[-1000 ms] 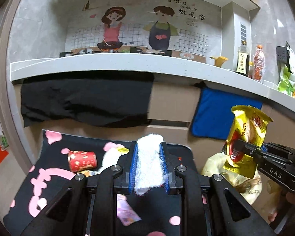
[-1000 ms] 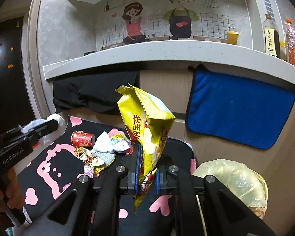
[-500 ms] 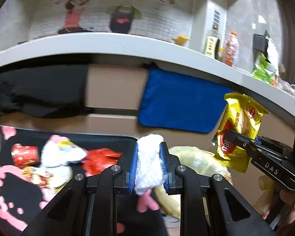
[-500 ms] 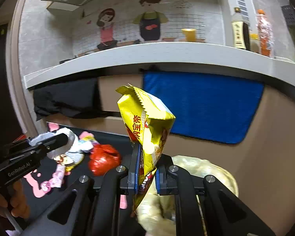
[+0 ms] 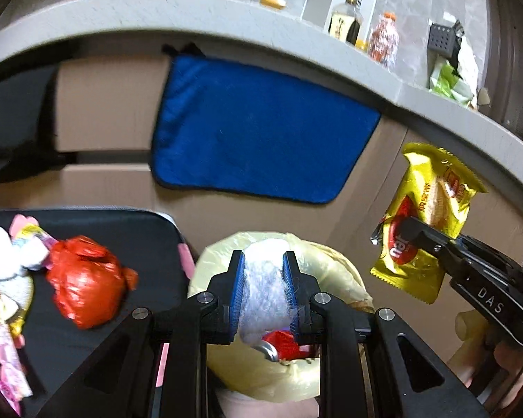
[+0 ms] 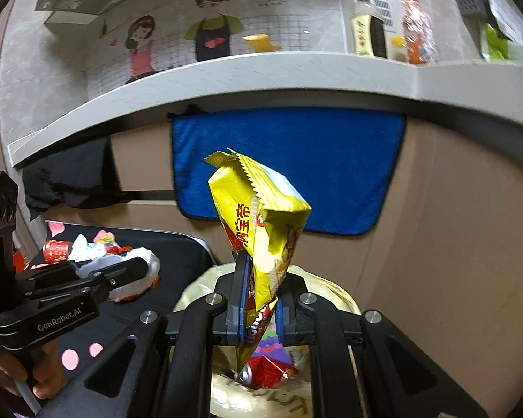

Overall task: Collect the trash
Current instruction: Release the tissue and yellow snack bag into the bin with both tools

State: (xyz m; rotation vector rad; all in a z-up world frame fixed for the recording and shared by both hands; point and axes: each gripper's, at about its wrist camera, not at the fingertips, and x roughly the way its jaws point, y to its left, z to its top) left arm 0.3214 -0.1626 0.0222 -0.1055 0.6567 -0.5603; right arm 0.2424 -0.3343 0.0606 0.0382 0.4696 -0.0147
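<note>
Your left gripper (image 5: 263, 291) clamps a tissue wad (image 5: 261, 278), your right gripper (image 6: 258, 308) a snack wrapper (image 6: 261, 223); next, release both over the lined bin (image 5: 334, 271).

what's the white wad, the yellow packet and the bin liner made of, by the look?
White wad: soft fibrous tissue or wadding, likely; matte, fuzzy wisps at its edges.
Yellow packet: printed plastic or foil film, glossy, with a serrated seal edge and sharp creases.
Bin liner: thin pale-yellow plastic film, translucent and wrinkled, with soft sheen.
</note>
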